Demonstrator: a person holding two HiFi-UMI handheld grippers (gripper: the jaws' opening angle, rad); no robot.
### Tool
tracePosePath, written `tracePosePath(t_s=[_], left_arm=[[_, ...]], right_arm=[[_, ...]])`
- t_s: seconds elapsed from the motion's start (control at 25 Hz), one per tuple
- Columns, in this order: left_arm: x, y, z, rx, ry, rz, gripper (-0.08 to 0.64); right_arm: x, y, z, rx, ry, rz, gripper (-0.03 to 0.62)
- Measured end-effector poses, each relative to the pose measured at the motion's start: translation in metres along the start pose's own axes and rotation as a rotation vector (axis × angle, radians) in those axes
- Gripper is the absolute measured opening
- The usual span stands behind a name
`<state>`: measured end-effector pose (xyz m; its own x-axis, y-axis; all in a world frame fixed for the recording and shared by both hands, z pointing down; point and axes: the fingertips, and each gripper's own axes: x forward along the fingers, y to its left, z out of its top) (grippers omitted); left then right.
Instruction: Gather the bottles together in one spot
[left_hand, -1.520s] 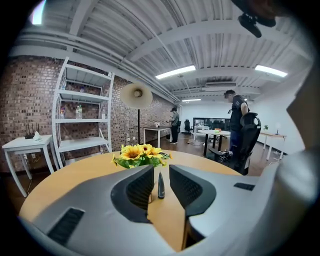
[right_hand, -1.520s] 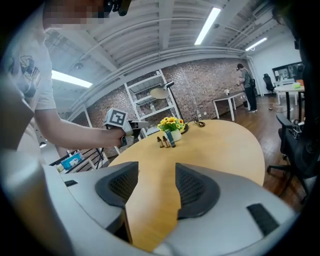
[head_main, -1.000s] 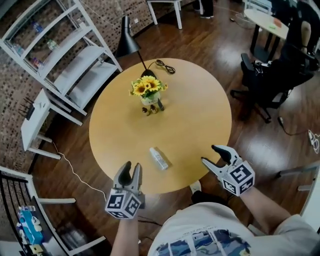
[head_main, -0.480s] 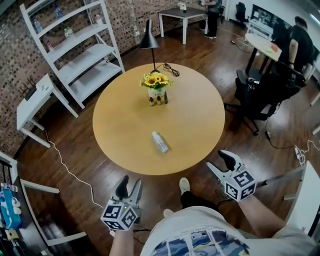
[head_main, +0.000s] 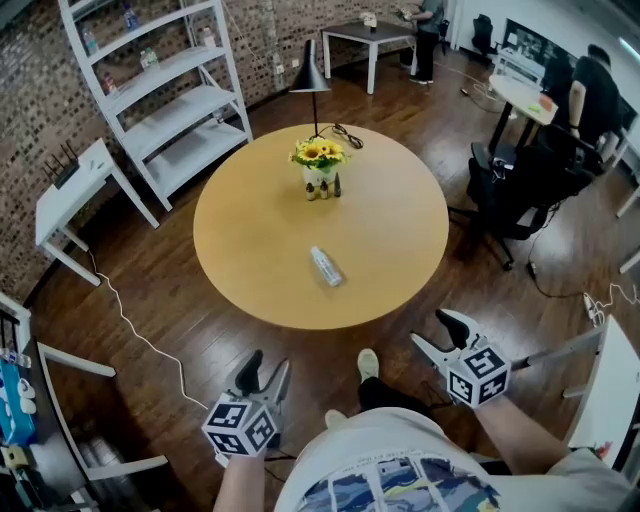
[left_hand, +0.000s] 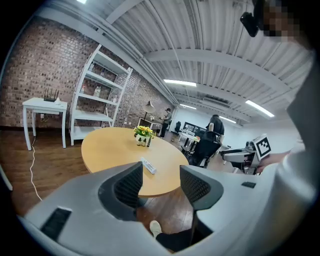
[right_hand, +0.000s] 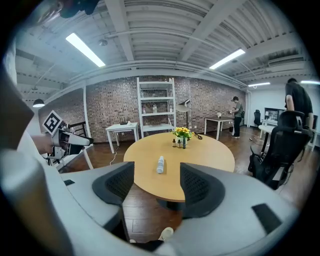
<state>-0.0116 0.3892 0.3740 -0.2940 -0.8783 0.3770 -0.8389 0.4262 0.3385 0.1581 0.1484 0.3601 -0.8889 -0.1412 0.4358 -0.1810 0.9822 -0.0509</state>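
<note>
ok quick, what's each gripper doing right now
Left gripper: open, jaws have just been opening, nothing between them.
Right gripper: open wide, jaws have just been opening, nothing between them.

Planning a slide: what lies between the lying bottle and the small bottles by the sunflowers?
Nothing: the head view shows bare tabletop between lying bottle and small bottles.

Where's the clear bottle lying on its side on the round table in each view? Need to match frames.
Head view: bottle just below picture centre, on the near half of the table.
Left gripper view: bottle slightly left of centre, below the middle.
Right gripper view: bottle at centre, below the middle.
Shared landmark: the sunflower vase stands farther along the table than the bottle in all three.
</note>
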Motion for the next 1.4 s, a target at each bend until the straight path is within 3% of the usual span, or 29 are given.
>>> tracePosePath(t_s=[0.36, 0.64, 1.12, 1.4], left_arm=[[-0.012, 0.007, -0.003, -0.051, -0.040, 0.009, 0.222], [-0.005, 0.023, -0.007, -0.073, -0.027, 0.042, 0.223], [0.043, 0.069, 0.003, -0.147, -0.006, 0.195, 0.223], [0.097, 0.077, 0.025, -0.214, 0.027, 0.315, 0.224]], right_arm=[[0.006, 0.012, -0.002, -0.028, 0.022, 0.030, 0.305], [0.053, 0.015, -0.015, -0.046, 0.083, 0.084, 0.305], [0.240, 0.024, -0.038, -0.137, 0.200, 0.261, 0.305], [0.373, -0.008, -0.075, -0.144, 0.374, 0.337, 0.305]])
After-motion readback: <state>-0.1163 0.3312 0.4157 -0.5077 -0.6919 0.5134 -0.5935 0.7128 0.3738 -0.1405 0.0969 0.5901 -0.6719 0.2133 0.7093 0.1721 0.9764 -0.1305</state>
